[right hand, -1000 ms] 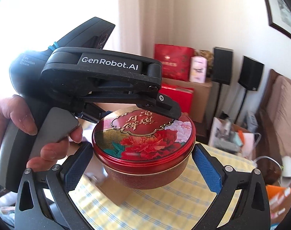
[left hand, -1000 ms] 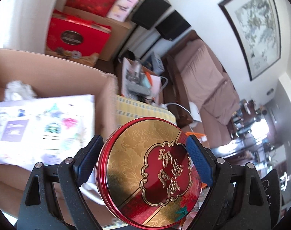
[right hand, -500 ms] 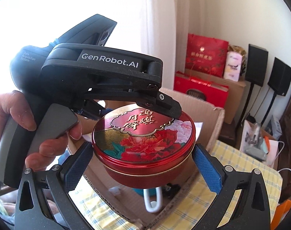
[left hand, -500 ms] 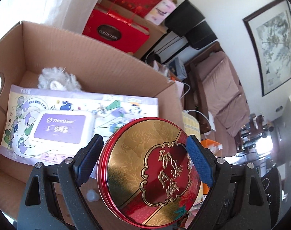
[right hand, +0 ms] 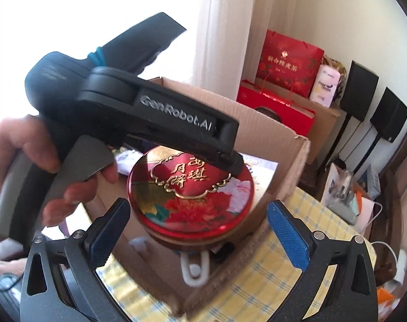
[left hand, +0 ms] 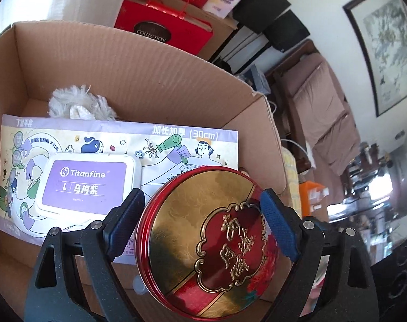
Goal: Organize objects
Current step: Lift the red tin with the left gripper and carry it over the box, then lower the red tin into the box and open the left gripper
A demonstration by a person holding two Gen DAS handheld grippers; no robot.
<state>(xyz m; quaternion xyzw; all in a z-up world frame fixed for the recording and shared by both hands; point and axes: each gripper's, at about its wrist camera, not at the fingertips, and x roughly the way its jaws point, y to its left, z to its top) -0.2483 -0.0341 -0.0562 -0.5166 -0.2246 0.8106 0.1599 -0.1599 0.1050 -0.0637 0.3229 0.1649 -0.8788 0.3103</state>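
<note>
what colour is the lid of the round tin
Red and gold lid with red and pink flowers, clearest in the right wrist view.

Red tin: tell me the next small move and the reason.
Probably lower the red tin into the cardboard box. The left gripper clamps it above the box, over the glove pack; the right gripper is open.

The left tool [left hand: 200,228] has matte black triangular arms, silver screws and ribbed blue pads [left hand: 277,228]. Its black body carries white "GenRobot.AI" lettering, a grey grip and a teal band. The right tool [right hand: 198,230] matches. The hand [right hand: 39,171] is bare-skinned.
</note>
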